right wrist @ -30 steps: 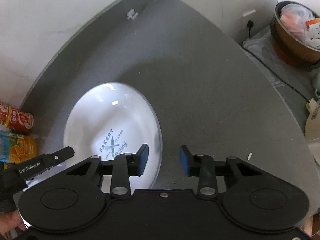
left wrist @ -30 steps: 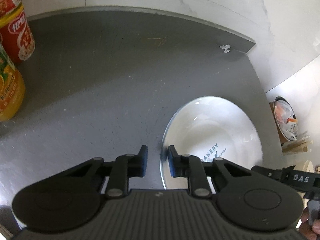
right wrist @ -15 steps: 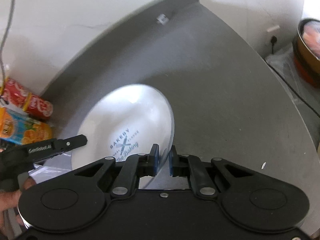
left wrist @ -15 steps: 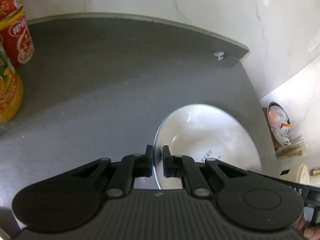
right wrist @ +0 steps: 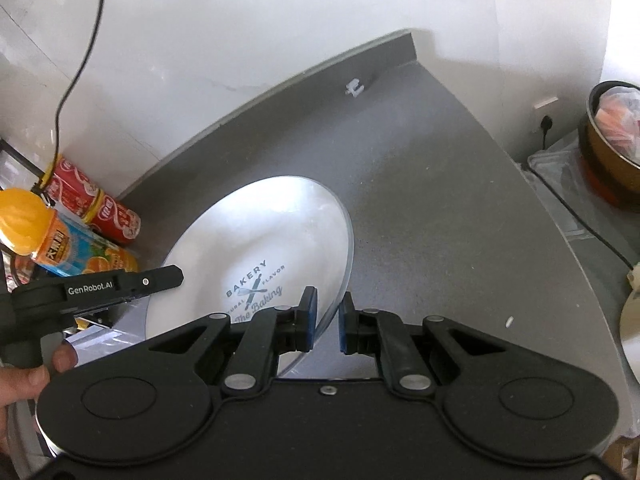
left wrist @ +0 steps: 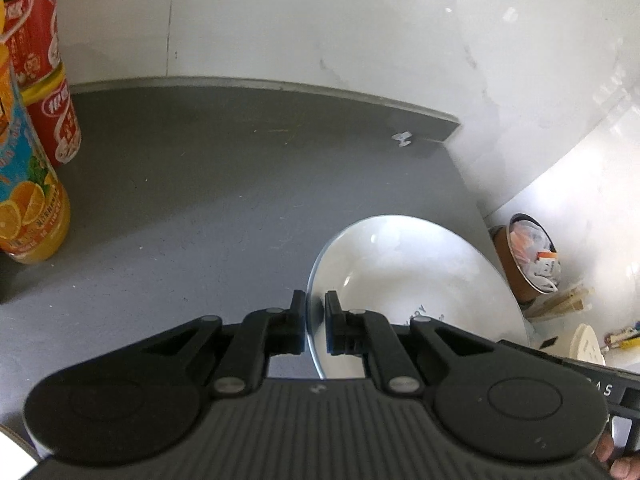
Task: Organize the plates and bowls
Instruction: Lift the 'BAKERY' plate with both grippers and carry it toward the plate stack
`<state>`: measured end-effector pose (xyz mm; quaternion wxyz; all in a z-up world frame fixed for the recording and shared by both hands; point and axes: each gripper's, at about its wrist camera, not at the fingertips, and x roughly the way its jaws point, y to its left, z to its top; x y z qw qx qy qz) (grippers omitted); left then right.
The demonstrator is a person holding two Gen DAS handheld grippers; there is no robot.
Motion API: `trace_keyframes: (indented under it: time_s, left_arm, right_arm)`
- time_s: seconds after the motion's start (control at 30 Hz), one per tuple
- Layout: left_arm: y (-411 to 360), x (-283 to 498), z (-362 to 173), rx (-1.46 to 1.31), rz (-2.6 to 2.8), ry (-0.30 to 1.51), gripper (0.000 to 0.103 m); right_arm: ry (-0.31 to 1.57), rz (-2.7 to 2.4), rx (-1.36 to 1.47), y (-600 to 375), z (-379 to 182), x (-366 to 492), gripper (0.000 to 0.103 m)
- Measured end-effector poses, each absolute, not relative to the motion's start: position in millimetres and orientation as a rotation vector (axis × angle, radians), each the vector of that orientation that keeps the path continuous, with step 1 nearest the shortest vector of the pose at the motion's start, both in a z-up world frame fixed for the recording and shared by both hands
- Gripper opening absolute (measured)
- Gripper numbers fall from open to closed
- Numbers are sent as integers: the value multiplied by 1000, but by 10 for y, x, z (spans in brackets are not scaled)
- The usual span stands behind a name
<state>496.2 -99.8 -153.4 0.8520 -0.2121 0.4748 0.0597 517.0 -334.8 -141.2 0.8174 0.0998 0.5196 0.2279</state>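
A white plate [right wrist: 280,236] with a blue "BAKERY" print is held up off the grey counter [right wrist: 440,184], tilted. My right gripper [right wrist: 327,322] is shut on its right rim, one blue pad on each face. In the left wrist view the same plate [left wrist: 404,268] shows, and my left gripper [left wrist: 312,320] is shut on its left rim. The body of the left gripper [right wrist: 100,288] appears at the left of the right wrist view, held by a hand.
Red cans [left wrist: 48,80] and an orange juice bottle [left wrist: 28,184] stand at the counter's left by the wall. A brown pot [right wrist: 612,152] with packets sits past the counter's right edge. Another white plate edge [right wrist: 630,336] shows at far right.
Both grippers closed on opposite rims of the plate, and the plate has risen off the counter, tilted, with both cameras higher than before.
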Motion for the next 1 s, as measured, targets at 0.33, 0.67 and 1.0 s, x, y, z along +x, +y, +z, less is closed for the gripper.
trace_keyframes:
  time_s: [0.33,0.67,1.0]
  left_arm:
    - [-975,4740,-1274,-416,12,948,7]
    - [-592,4300,-1157,-420,-17,930,7]
    - [-123,3710,-1172,-421,15,926,7]
  right_arm:
    - [1021,389,241,-3341,-1111,4681,11]
    - [995,364,255,-2950,-1006,4145,11]
    - [997,390,259,-2453,-1028,3603,11]
